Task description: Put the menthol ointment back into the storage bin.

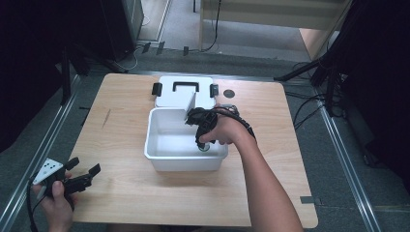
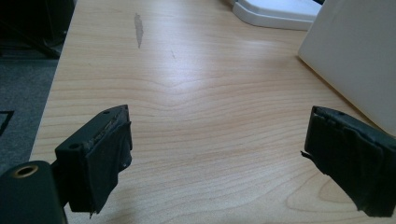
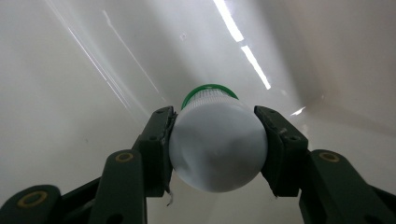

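right gripper (image 3: 217, 140) clamps bulb (image 3: 217, 149) inside bin (image 1: 159, 157) | bulb base half hidden | left gripper (image 2: 219, 154) wide, empty, beside bin

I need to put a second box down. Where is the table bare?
Bare wood lies left of the bin, between it and the left gripper, and along the near edge. It is crowded behind the bin, where the lid lies, and inside it, with the right gripper.

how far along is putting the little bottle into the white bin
Done: the lid is off, lying on the table behind the white bin. In hand: the right gripper is shut on a small white bottle with a green cap, low inside the bin. Left: letting the bottle go and probably refitting the lid. The left gripper waits open over bare table.
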